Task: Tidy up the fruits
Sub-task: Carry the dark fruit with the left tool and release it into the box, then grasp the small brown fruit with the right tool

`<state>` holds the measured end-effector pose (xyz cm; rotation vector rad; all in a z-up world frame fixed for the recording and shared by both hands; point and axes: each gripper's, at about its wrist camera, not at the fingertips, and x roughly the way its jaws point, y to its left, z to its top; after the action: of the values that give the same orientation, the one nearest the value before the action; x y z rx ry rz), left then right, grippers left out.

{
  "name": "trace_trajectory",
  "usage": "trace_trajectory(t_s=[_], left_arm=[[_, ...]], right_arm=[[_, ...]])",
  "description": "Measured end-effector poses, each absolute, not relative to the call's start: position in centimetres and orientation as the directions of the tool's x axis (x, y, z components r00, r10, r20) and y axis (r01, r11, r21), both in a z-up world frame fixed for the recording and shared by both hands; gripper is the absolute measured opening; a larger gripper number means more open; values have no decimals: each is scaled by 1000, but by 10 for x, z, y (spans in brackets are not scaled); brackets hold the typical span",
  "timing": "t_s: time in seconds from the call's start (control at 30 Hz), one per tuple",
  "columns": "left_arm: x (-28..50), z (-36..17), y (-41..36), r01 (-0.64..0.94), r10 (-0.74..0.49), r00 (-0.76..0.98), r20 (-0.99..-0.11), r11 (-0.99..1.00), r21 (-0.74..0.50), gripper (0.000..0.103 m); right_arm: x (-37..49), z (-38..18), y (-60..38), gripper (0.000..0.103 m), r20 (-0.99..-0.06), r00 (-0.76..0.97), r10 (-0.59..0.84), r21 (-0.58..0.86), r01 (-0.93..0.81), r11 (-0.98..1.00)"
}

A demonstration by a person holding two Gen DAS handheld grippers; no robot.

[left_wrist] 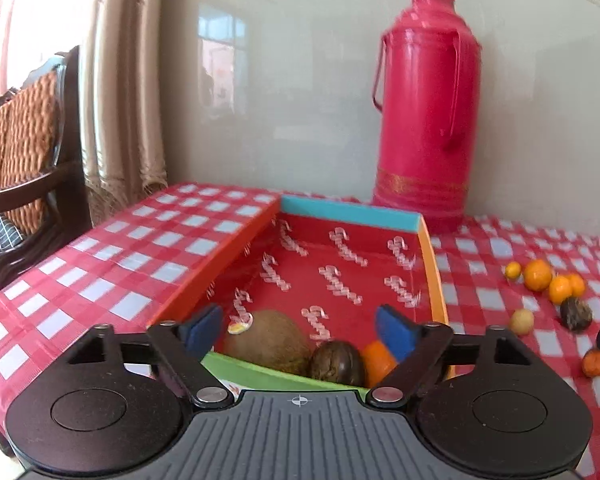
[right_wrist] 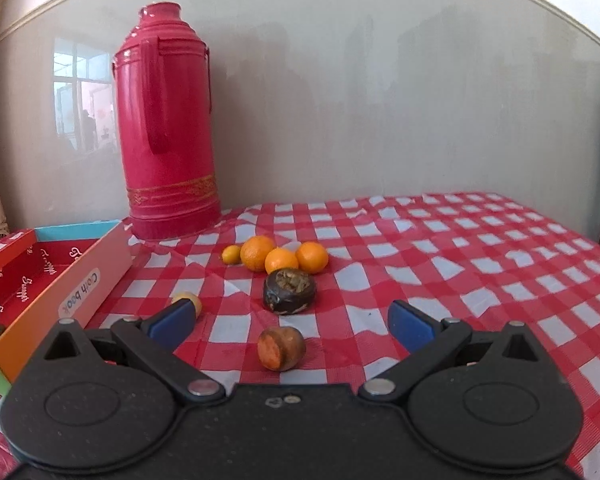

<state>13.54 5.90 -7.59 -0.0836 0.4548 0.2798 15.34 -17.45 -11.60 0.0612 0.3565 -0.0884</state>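
The left gripper [left_wrist: 300,330] stands with its blue pads [left_wrist: 394,332] spread wide and nothing pressed between them. It hangs over the near end of the box [left_wrist: 348,210], a shallow carton with a red printed floor, an orange side wall and a blue far wall. Three fruits lie against the near green wall below the pads: a brown kiwi [left_wrist: 266,340] bearing a sticker, a dark wrinkled fruit [left_wrist: 336,362] touching it, and an orange [left_wrist: 378,362] partly hidden behind the right pad.

The right gripper [right_wrist: 292,322] is likewise wide open and empty, held above the checked tablecloth [right_wrist: 460,248]. Between its fingers, on the cloth, lies a small brown fruit with an orange cut face [right_wrist: 280,348]. Just beyond it sits a dark round fruit with a torn top [right_wrist: 290,290]. Behind that, three mandarins [right_wrist: 282,260] cluster together, touching, with a small yellow fruit [right_wrist: 231,255] at their left. A pale yellow fruit [right_wrist: 192,300] shows partly behind the left pad.

A red thermos flask [right_wrist: 168,128] stands upright against the wall, just beyond the box's far corner.
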Motion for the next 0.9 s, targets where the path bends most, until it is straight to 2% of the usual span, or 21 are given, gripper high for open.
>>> trace_trajectory(t_s=[0.27, 0.33, 0.4, 0.57, 0.6, 0.63, 0.7, 0.8, 0.9], left_arm=[[120, -70, 80, -362, 312, 858, -407, 931, -49, 86], [113, -70, 88, -391, 340, 852, -397, 919, -53, 90], [107, -69, 98, -423, 370, 844, -389, 904, -56, 92], [95, -69, 125, -502, 438, 813, -384, 861, -82, 97], [93, -70, 130, -515, 446, 807, -387, 853, -89, 98], [92, -70, 135, -525, 453, 800, -393, 846, -95, 98], [91, -72, 144, -542, 461, 789, -406, 834, -104, 98], [88, -73, 153, -558, 469, 779, -416, 821, -120, 99], [85, -75, 160, -570, 475, 773, -421, 811, -130, 99]], right_arm=[[163, -119, -172, 91, -382, 922, -71, 37, 92, 995], [167, -120, -173, 80, -405, 913, -48, 59, 79, 995], [173, -123, -174, 75, -433, 901, -26, 85, 70, 994], [187, -128, -177, 68, -499, 866, -18, 118, 89, 989], [189, -129, -178, 63, -509, 861, -17, 121, 92, 988], [191, -130, -178, 53, -520, 854, -11, 128, 91, 988], [193, -132, -179, 46, -533, 846, 5, 139, 82, 987], [195, -132, -174, 26, -535, 845, -4, 103, 70, 992], [194, -132, -174, 23, -526, 850, 13, 120, 60, 991]])
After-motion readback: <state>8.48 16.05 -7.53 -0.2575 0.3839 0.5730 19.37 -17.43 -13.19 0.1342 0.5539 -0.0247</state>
